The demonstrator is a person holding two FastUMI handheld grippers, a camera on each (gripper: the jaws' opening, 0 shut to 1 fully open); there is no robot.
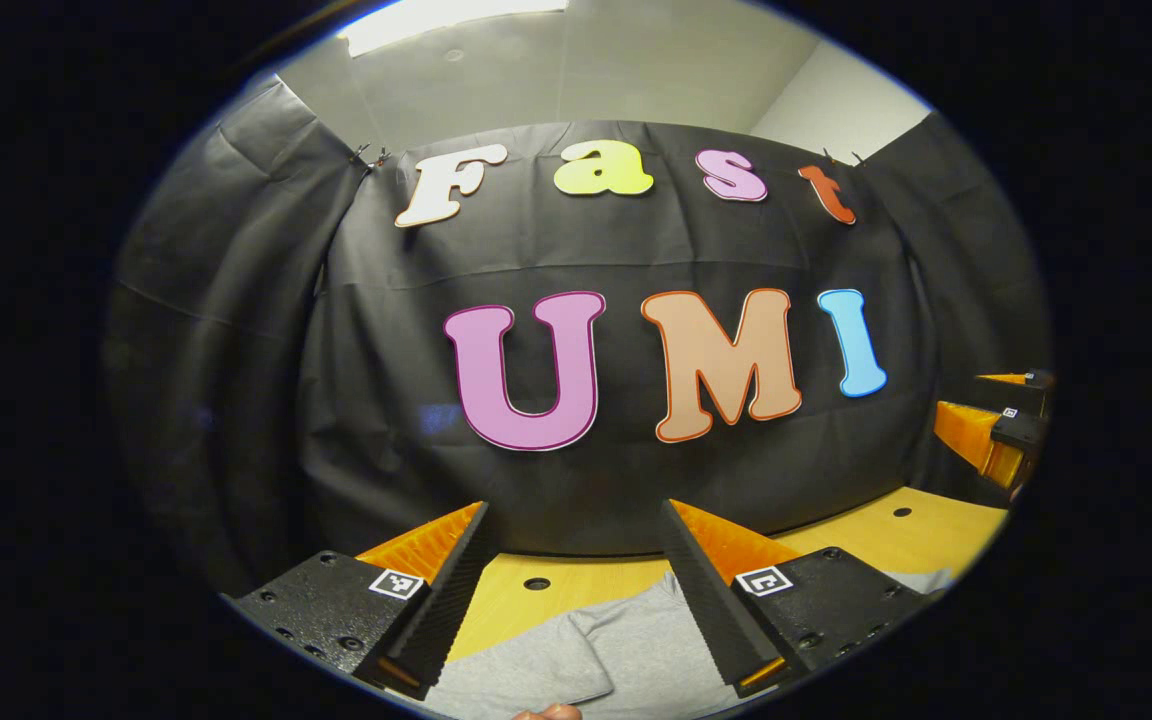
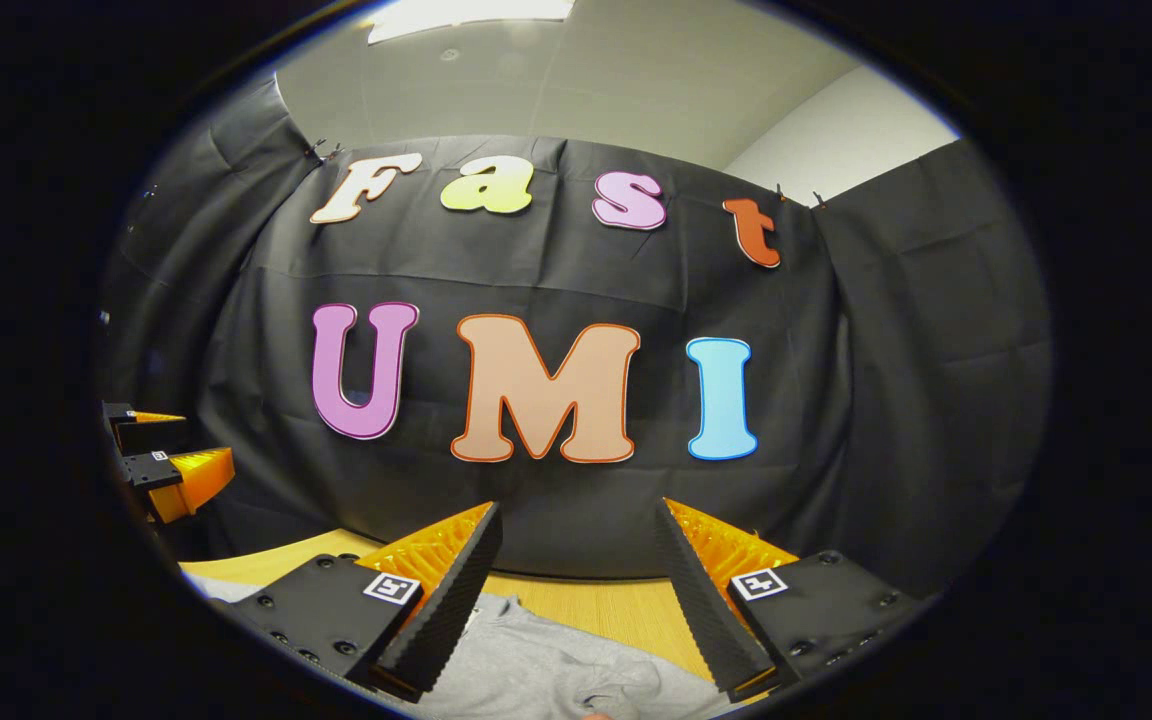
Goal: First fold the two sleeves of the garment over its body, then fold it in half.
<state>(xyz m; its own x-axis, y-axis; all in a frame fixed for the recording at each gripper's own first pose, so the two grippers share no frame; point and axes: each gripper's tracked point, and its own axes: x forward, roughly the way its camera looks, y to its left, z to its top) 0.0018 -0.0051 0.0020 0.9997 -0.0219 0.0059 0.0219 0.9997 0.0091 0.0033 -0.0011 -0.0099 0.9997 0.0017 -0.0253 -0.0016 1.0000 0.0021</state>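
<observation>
The grey garment [image 1: 596,650] is lying flat on the wooden table [image 1: 896,535], just below both grippers. The left gripper [image 1: 576,580] and right gripper [image 2: 576,590] are hovering with fingers spread, holding nothing. Being soft, light and limp, it is likely best pinched at a sleeve edge.

the counter [image 1: 896,535] is a light wood-grain surface with small dark round holes, one near its far edge. it ends against the black cloth wall. a grey garment [image 1: 596,655] lies directly on it, flat, with a folded edge visible. in the right gripper view the garment [image 2: 546,670] is rumpled on the counter [image 2: 606,605].
</observation>
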